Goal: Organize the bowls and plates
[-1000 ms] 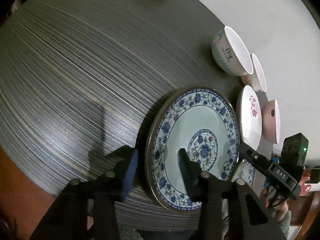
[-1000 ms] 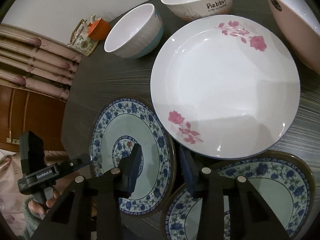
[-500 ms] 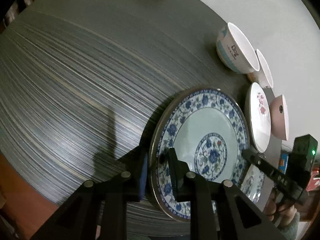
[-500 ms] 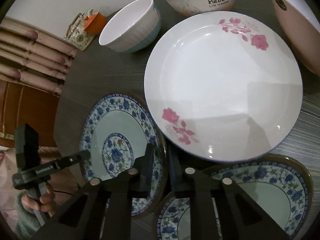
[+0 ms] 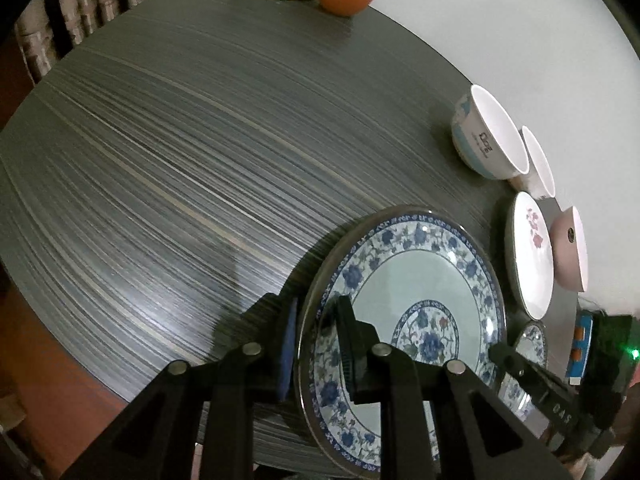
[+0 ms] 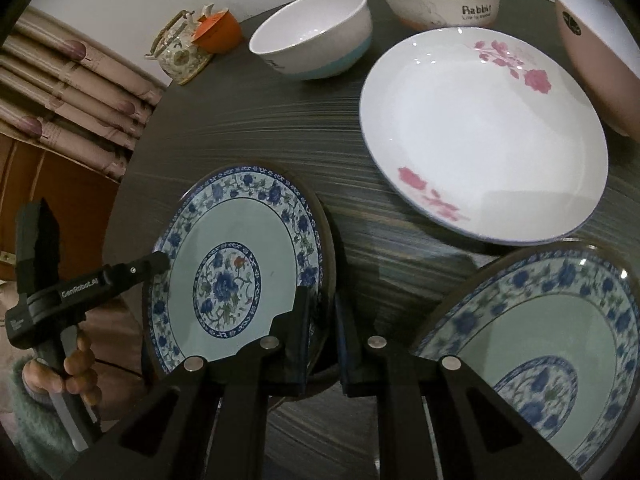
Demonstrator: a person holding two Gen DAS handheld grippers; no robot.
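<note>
The left gripper (image 5: 316,344) pinches one edge of the blue floral plate (image 5: 412,312), and the right gripper (image 6: 322,338) has clamped down on its opposite rim (one pad above, one beneath), so the plate sits between them on the dark striped table (image 5: 200,140), beside a rose-patterned plate (image 6: 484,132)

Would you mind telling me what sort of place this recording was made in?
Most likely a home dining area: a round dark table set with bowls and plates, a floral teapot at its edge, and curtains behind.
</note>
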